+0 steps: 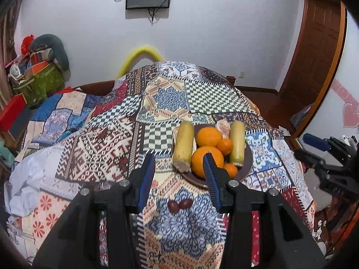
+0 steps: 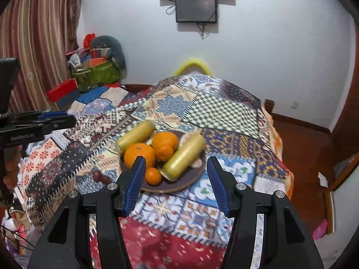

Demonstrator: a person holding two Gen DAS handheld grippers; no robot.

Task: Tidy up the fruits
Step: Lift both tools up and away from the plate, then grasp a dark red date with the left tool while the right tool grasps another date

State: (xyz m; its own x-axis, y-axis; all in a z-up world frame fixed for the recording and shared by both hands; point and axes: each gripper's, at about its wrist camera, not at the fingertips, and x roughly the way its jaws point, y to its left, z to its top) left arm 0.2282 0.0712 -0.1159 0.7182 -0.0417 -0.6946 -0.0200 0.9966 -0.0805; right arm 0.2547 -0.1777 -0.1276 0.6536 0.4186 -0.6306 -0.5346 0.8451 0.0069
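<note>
At the far left of the left wrist view a pile of boxes and bags (image 1: 38, 76) stands against the wall, with a red box (image 1: 12, 112) below it. The patchwork cloth (image 1: 107, 143) covers the table, and the left gripper (image 1: 179, 170) hangs over it with its blue-padded fingers spread apart and nothing between them. Just under that gap two dark red dates (image 1: 179, 204) lie on the cloth, touching each other and off the plate. Further right sits the brown plate (image 1: 245, 163), holding two pale yellow bananas (image 1: 184, 148), two large oranges (image 1: 207, 160) and two small ones (image 1: 225, 146), all packed close together. In the right wrist view the right gripper (image 2: 176, 174) is also spread wide and holds nothing, its left finger in front of the near large orange and the plate's rim (image 2: 179, 185) between the fingertips. The dates (image 2: 100, 176) lie left of the plate there.
</note>
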